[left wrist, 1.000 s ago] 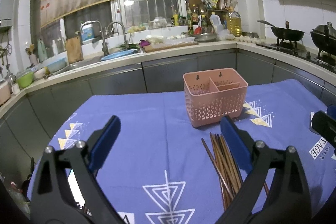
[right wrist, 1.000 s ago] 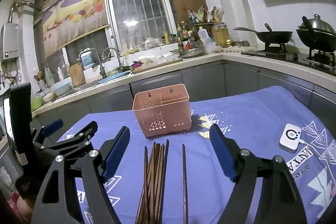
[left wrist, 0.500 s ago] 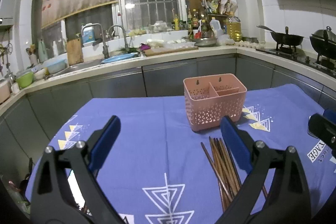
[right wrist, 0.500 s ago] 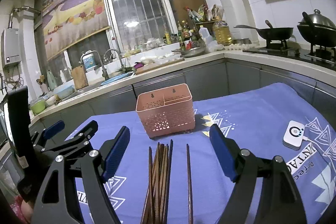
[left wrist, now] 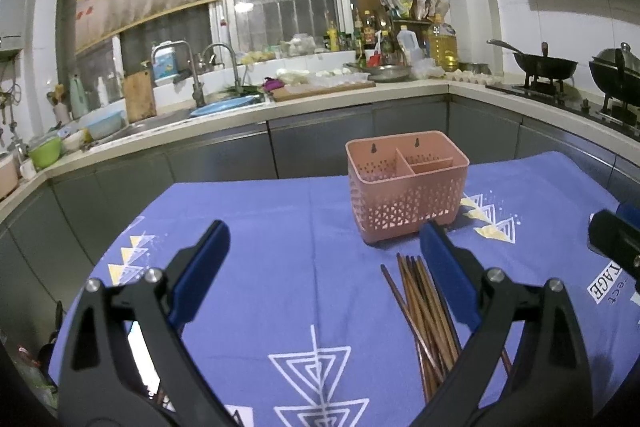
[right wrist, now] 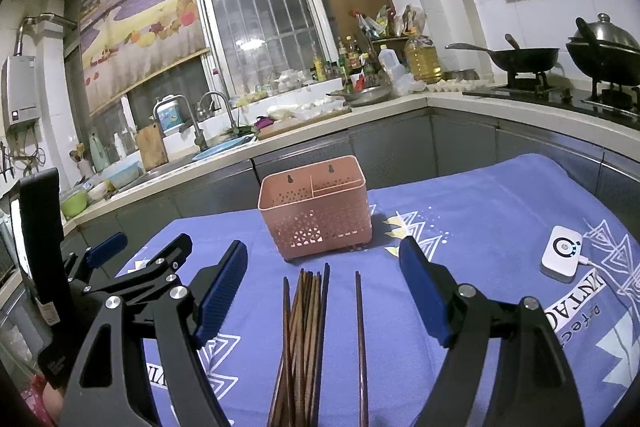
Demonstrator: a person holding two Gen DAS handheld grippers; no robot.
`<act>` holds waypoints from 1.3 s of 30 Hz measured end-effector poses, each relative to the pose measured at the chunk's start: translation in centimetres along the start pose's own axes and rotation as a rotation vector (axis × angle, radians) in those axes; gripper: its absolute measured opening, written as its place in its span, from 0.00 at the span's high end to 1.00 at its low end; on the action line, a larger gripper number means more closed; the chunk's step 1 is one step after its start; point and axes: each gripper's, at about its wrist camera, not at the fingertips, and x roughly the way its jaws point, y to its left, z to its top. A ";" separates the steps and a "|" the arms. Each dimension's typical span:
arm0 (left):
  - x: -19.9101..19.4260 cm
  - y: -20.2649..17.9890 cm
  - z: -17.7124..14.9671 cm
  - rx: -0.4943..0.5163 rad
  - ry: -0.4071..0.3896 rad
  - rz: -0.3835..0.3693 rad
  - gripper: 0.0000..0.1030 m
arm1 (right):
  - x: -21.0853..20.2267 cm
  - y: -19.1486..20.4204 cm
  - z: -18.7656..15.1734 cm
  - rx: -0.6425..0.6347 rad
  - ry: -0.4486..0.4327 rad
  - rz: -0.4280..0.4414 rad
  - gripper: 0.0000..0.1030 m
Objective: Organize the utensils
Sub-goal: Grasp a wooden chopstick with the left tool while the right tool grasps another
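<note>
A pink perforated utensil basket (left wrist: 406,187) with divided compartments stands empty on the blue tablecloth; it also shows in the right wrist view (right wrist: 316,207). A bundle of brown wooden chopsticks (left wrist: 424,311) lies in front of it, seen too in the right wrist view (right wrist: 304,331), with one single chopstick (right wrist: 360,331) apart to the right. My left gripper (left wrist: 324,267) is open and empty, left of the bundle. My right gripper (right wrist: 324,287) is open and empty, above the chopsticks. The left gripper also shows in the right wrist view (right wrist: 132,267).
A white puck-shaped device (right wrist: 562,253) with a cable lies on the cloth at right. The blue tablecloth (left wrist: 260,267) covers the table. Kitchen counters with a sink (left wrist: 224,103) and woks (right wrist: 520,59) ring the far side.
Both wrist views have tilted up slightly, so the basket and chopsticks sit a bit lower in frame. Both grippers stay open.
</note>
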 end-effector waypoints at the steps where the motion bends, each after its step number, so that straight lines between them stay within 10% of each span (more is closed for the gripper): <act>1: 0.1 -0.1 -0.1 0.002 0.007 0.001 0.10 | 0.0 0.0 -0.1 0.001 0.001 -0.001 0.25; 20: 3.0 0.4 -1.3 -0.011 0.141 -0.053 0.09 | 1.6 -2.1 -2.8 0.013 0.098 -0.052 0.26; 23: 4.6 0.8 -2.5 -0.029 0.225 -0.093 0.09 | 2.7 -3.1 -4.6 0.000 0.184 -0.076 0.53; 28: 7.2 0.4 -4.4 -0.090 0.381 -0.224 0.33 | 4.7 -3.5 -6.9 -0.026 0.318 -0.067 0.73; 39: 10.9 -3.4 -7.3 -0.014 0.538 -0.268 0.61 | 7.6 -2.7 -10.4 -0.133 0.470 -0.093 0.74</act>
